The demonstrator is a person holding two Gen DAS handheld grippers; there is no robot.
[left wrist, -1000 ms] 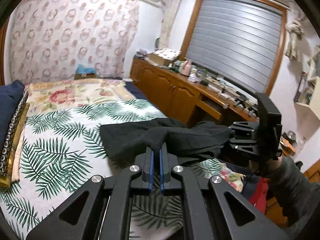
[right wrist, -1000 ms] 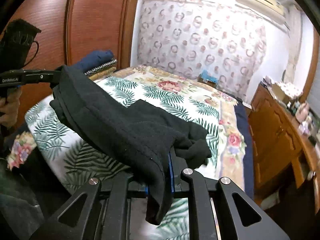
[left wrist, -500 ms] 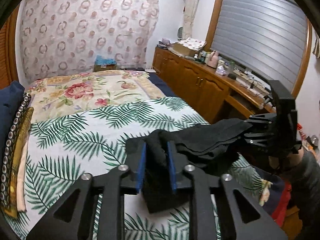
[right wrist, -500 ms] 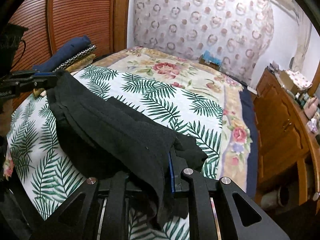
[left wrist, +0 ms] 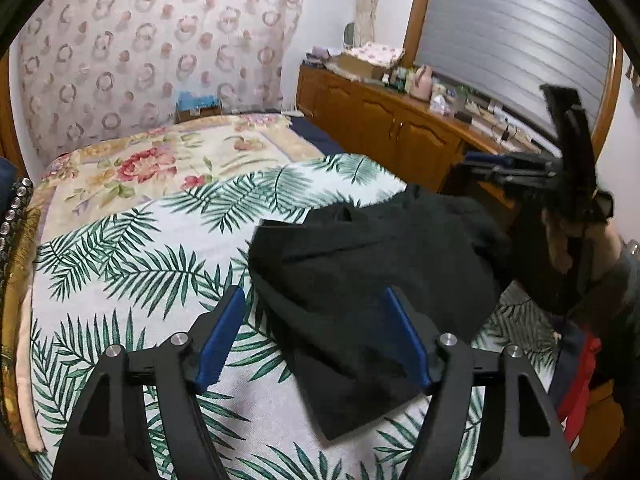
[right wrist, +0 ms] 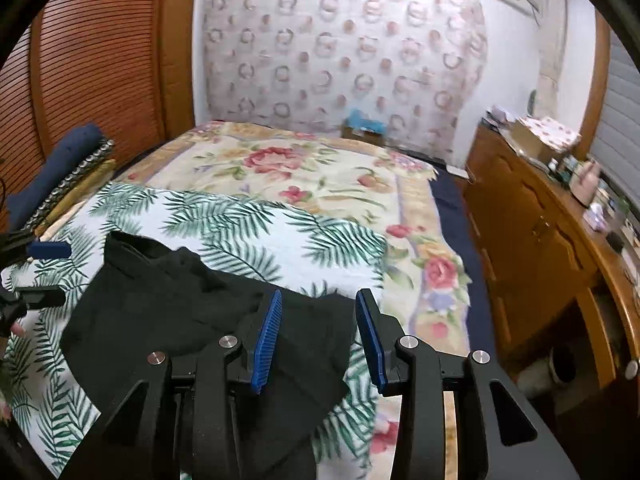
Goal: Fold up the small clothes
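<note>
The black garment [left wrist: 360,272] lies on the palm-leaf bedspread [left wrist: 132,264] at the near end of the bed, roughly folded but bunched, with a ridge of loose cloth along its far edge.

Left gripper [left wrist: 316,336]: jaws apart and opening. The near corner of the garment lies between and below the blue pads, which do not press on it.

Right gripper [right wrist: 318,336]: jaws apart and opening, narrower than the left. Cloth lies beneath them; no grip is evident.

Risks, as judged:
- Cloth is close to the pads on both sides. If either gripper is drawn away low, a pad could catch the fabric and pull the fold open.
- The bunched far edge suggests uneven layers; a further fold laid over it would likely come out crooked.
- The garment's right side lies close to the bed's edge in the left wrist view. A tug that way could slide it off.
</note>
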